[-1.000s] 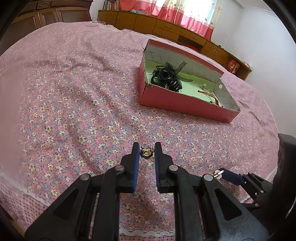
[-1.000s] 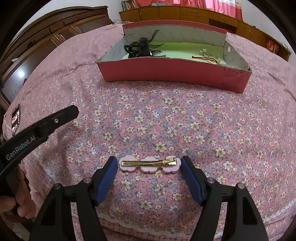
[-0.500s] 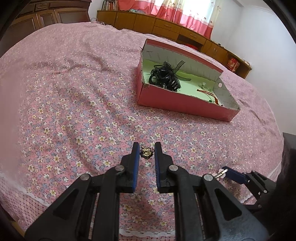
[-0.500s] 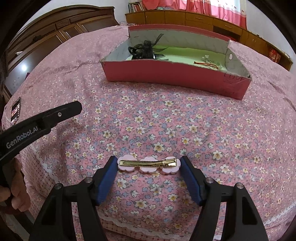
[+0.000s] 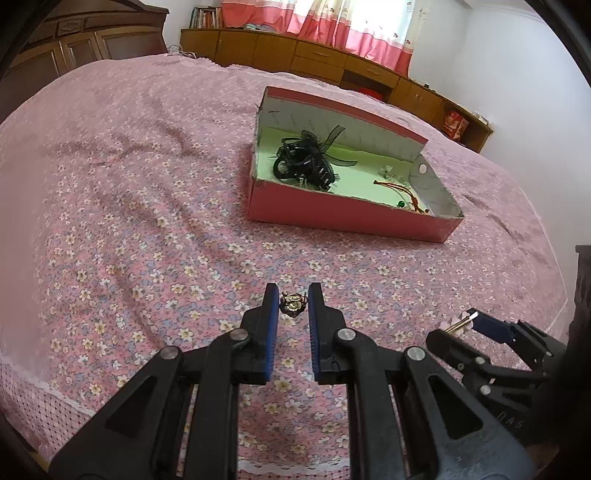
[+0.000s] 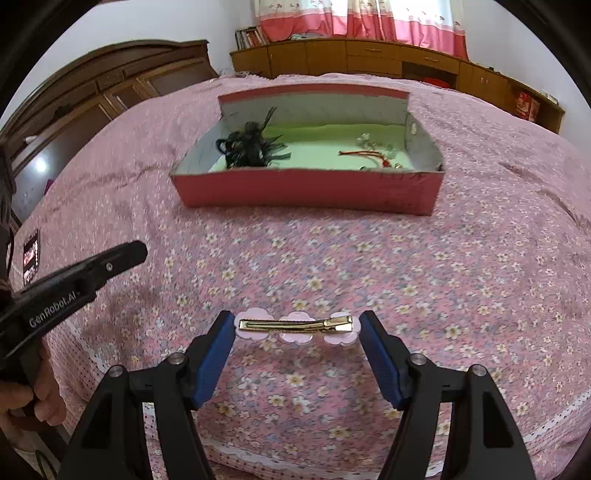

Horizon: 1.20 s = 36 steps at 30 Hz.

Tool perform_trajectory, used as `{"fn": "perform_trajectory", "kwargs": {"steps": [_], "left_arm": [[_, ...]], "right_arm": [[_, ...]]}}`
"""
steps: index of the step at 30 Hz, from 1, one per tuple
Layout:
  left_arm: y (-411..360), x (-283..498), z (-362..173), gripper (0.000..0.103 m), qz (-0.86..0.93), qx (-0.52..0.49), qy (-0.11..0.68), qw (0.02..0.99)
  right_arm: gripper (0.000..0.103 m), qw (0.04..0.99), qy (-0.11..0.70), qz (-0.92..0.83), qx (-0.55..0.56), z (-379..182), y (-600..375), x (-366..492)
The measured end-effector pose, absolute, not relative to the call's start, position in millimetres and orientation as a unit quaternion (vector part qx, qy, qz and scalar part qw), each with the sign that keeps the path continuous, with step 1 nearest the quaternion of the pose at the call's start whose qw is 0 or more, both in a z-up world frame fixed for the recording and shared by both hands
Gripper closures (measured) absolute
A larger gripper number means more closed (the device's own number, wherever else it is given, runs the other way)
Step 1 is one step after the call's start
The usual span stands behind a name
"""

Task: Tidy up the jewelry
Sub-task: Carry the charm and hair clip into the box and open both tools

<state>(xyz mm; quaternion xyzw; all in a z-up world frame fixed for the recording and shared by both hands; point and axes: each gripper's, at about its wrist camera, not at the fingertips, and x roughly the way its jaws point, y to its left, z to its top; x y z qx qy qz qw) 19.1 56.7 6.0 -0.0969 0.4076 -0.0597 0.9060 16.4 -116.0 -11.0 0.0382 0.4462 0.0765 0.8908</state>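
Looking through the left wrist view, I see my left gripper (image 5: 292, 303) low in the centre of the frame, its blue pads pinching a small gold-coloured ornament (image 5: 293, 305) and holding it above the flowered pink bedspread (image 5: 129, 221). Right of centre and higher in that frame sits the pink box (image 5: 343, 210), open at the top, with a pale green floor. A tangle of black ribbon hair ties (image 5: 306, 162) lies at its left end, and a red cord (image 5: 397, 188) with a few small pieces I cannot make out lies at its right end. At the lower right edge, one blue pad of my other gripper pokes in with the tip of a clip against it.

In the right wrist view, a hand (image 6: 26, 402) at the lower left grips the black handle of the left tool. Bottom centre, my right gripper (image 6: 297, 328) stands spread wide, clamping a pink flower hair clip (image 6: 295, 326) end to end, its gold bar facing the camera, lifted off the bedspread. The box fills the upper middle, well beyond the clip. Wooden cabinets (image 6: 369, 55) and pink curtains (image 6: 362, 18) line the top of the frame.
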Motion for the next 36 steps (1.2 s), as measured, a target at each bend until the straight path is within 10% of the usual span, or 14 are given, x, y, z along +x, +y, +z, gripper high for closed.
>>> {"fn": "perform_trajectory", "kwargs": {"steps": [36], "left_arm": [[18,56,53,0.096,-0.096,-0.103,0.339,0.930]], "right_arm": [[0.032,0.925,0.360,0.096,0.081,35,-166,49]]}}
